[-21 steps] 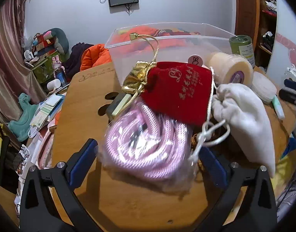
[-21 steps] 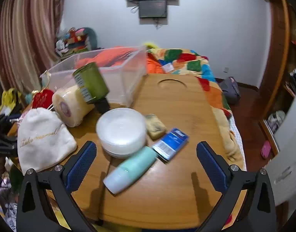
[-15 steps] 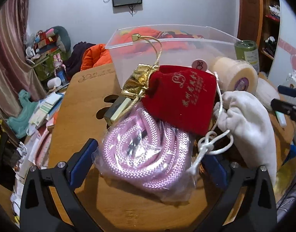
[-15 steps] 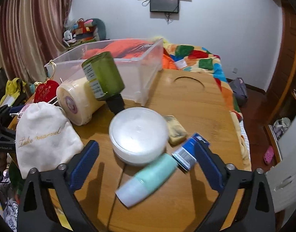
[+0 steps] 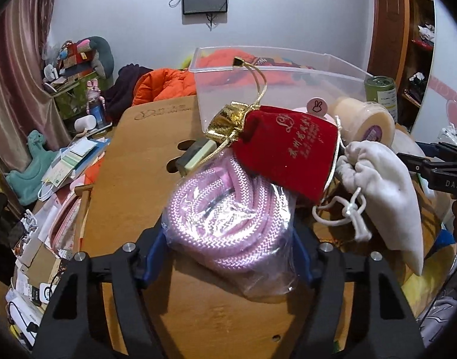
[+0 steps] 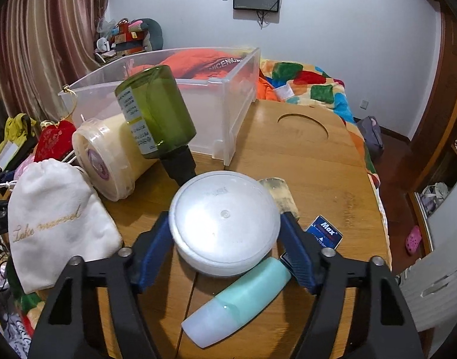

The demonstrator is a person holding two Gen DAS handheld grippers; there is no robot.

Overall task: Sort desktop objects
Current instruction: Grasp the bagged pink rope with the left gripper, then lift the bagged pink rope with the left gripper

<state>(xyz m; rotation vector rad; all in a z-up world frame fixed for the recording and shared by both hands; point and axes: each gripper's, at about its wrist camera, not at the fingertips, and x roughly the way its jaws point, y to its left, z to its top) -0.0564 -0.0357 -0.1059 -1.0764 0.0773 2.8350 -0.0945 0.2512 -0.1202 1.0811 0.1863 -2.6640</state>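
Observation:
A coil of pink rope in a clear bag (image 5: pixel 228 209) lies on the wooden table (image 5: pixel 132 179). My left gripper (image 5: pixel 228 254) is shut on its near end, a blue pad against each side. A red pouch (image 5: pixel 288 149) rests on the coil's far end, with a gold pouch (image 5: pixel 228 119) behind it. A white round lidded container (image 6: pixel 225 218) sits on the table in the right wrist view. My right gripper (image 6: pixel 225 248) is shut on it, pads on its left and right walls. The clear plastic bin (image 6: pixel 228 113) stands behind.
A white drawstring pouch (image 6: pixel 55 224), a cream tub on its side (image 6: pixel 108 155) and a tilted green bottle (image 6: pixel 156 110) crowd the left of the container. A teal tube (image 6: pixel 240 299) and blue packet (image 6: pixel 325 233) lie near the right fingers. Clutter lies beyond the table's left edge.
Both grippers moved forward and their jaws closed in: the left onto the bagged pink rope, the right onto the white round container. The objects stayed in place.

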